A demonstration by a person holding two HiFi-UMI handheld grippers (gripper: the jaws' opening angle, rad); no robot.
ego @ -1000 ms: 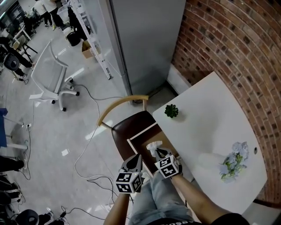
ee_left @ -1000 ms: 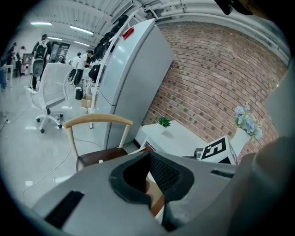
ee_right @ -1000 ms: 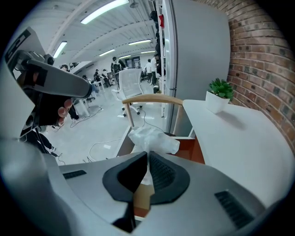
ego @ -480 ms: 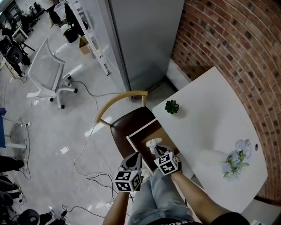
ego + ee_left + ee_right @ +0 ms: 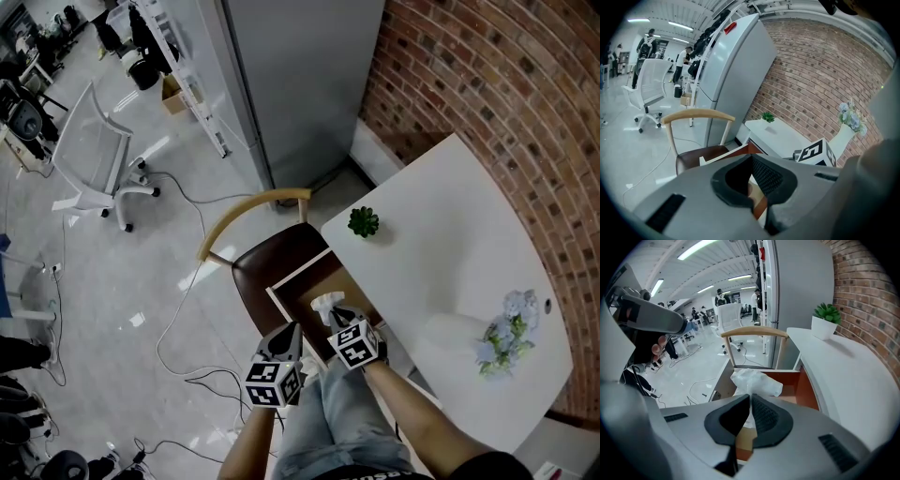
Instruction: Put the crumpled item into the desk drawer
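Pinches wad (image 5: 757, 380) in right tool (image 5: 750, 398), sticking out past its tips over the open drawer (image 5: 298, 281) below, so release should drop it inside. Holds left tool (image 5: 751, 160) closed, empty, alongside, out of the way.

1. Legible text, brands and numbers: we can read none in any view.
2. Left marker cube (image 5: 275, 383): black-and-white square patterns only. We make out no letters or digits on them.
3. Right marker cube (image 5: 354, 344): the same kind of square patterns. We find no letters or digits on it, in the head view or the left gripper view.
4. Red patch (image 5: 730, 27) at the top edge of the grey cabinet (image 5: 726, 70): if it carries print, it is too small for us to read.
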